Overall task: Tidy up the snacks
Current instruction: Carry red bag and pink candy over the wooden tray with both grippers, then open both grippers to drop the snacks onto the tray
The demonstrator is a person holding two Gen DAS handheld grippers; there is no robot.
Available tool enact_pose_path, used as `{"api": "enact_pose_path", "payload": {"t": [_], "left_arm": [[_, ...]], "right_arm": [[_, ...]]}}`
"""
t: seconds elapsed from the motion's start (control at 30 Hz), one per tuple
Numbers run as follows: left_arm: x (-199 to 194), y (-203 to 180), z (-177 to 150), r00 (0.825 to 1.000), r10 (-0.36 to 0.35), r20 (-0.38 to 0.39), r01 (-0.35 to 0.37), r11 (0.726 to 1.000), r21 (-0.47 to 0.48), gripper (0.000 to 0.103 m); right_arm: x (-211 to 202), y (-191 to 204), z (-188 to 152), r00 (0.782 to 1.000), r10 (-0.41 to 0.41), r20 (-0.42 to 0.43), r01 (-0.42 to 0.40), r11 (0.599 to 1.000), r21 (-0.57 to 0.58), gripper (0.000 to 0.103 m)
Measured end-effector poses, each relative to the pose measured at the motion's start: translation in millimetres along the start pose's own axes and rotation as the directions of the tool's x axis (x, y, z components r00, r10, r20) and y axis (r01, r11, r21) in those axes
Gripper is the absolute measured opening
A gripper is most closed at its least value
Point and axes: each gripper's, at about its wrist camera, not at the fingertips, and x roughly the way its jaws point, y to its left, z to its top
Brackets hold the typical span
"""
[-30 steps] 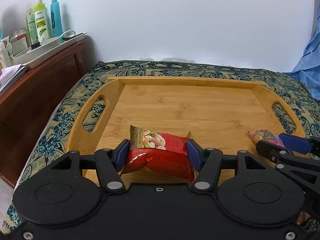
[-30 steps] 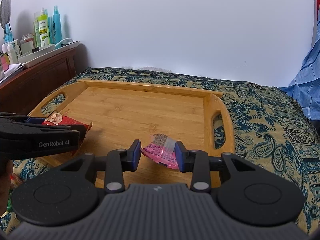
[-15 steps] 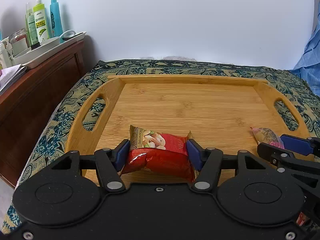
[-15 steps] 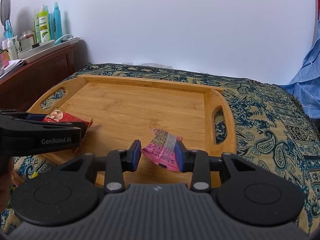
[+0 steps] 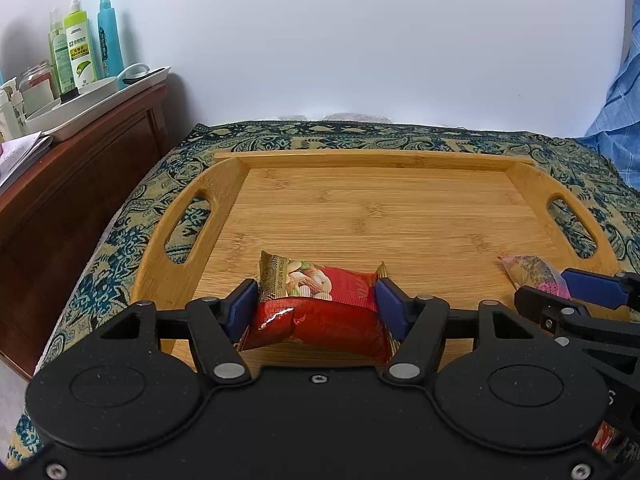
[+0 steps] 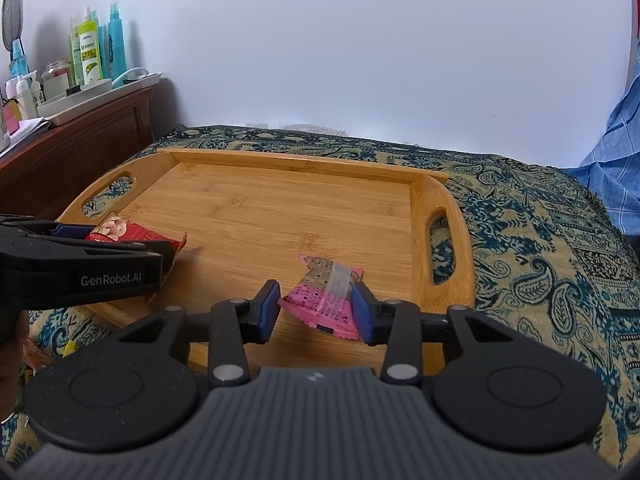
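A: Covering the bed, patterned blanket (image 5: 120, 248); wooden tray (image 5: 384, 156) sits on it.

B: Grippers?

A: Left gripper (image 5: 316, 306) clamped on red nut packet (image 5: 320, 308) over tray's near-left edge. Right gripper (image 6: 316, 308): right pad touches pink packet (image 6: 326, 296) at tray's near-right; left pad just clear. Grip uncertain.

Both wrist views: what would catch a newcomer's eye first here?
The big bamboo tray on the paisley cloth fills the middle of both views. Over its near edge the left gripper pinches a red nut packet, and the right gripper has a pink snack packet between its pads, at the tray's right end. Bright spray bottles stand on the wooden cabinet at far left.
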Motion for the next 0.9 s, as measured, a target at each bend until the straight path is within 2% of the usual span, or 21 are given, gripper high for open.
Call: {"api": "enact_pose_path", "payload": {"t": [0.07, 0.2, 0.3, 0.47, 0.9], "left_arm": [[-0.3, 0.6, 0.1, 1.0, -0.002, -0.001, 0.002, 1.0, 0.0, 0.065], [-1.8, 2.2, 0.2, 1.0, -0.006, -0.006, 0.005, 1.0, -0.007, 0.068], [-4.4, 4.5, -1.2, 1.0, -0.018, -0.012, 0.018, 1.0, -0.011, 0.072], [-11.8, 6.6, -5.4, 1.0, -0.03, -0.01, 0.03, 0.999, -0.014, 0.082], [-53.3, 6.1, -23.5, 0.998, -0.064, 0.019, 0.064, 0.998, -0.001, 0.093]], "right_arm": [[-1.4, -0.4, -0.2, 1.0, -0.001, 0.002, 0.001, 1.0, 0.001, 0.059], [-4.5, -1.1, -0.3, 1.0, -0.003, 0.01, 0.003, 1.0, 0.003, 0.06], [-7.7, -1.7, -0.8, 1.0, -0.01, 0.018, 0.01, 1.0, 0.005, 0.065], [-15.7, -4.6, -3.1, 0.999, -0.016, 0.031, 0.015, 1.0, 0.018, 0.071], [-56.1, -15.2, -18.7, 0.995, -0.04, 0.088, 0.036, 0.999, 0.039, 0.084]]}}
